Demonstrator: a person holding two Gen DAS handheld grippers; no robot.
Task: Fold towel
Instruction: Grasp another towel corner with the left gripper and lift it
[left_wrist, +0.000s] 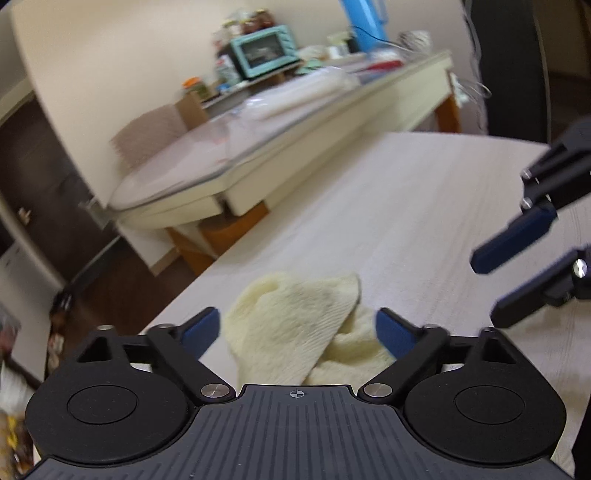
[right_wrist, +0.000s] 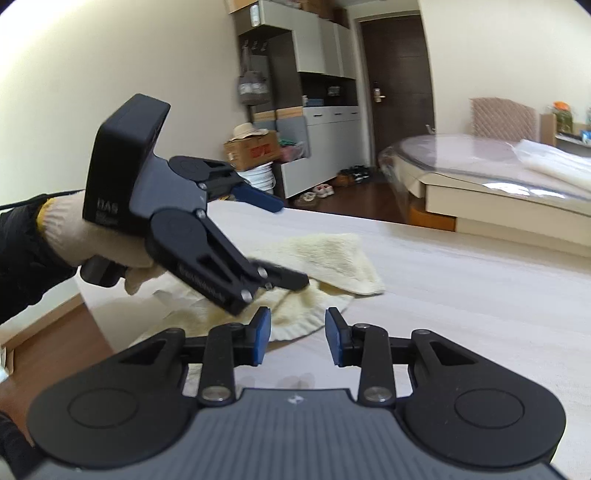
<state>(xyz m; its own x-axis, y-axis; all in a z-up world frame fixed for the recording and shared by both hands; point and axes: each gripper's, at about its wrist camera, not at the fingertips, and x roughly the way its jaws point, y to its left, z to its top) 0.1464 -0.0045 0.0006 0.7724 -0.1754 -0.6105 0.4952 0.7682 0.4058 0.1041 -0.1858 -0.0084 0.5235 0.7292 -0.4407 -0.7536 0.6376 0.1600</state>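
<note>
A cream towel (left_wrist: 306, 332) lies crumpled on the pale striped table (left_wrist: 424, 192). It also shows in the right wrist view (right_wrist: 332, 258), with one corner folded over. My left gripper (left_wrist: 297, 328) is open and empty, its jaws wide apart just above the towel's near part. It also shows in the right wrist view (right_wrist: 288, 243), held in a gloved hand over the towel. My right gripper (right_wrist: 297, 336) is open and empty, just short of the towel's near edge. It appears at the right of the left wrist view (left_wrist: 487, 291).
The table's left edge (left_wrist: 192, 280) drops to a dark wood floor. A second table (right_wrist: 498, 177) under clear plastic stands beyond, with a teal oven (left_wrist: 266, 50) and clutter. Cabinets (right_wrist: 325, 110), a box and a door are at the back.
</note>
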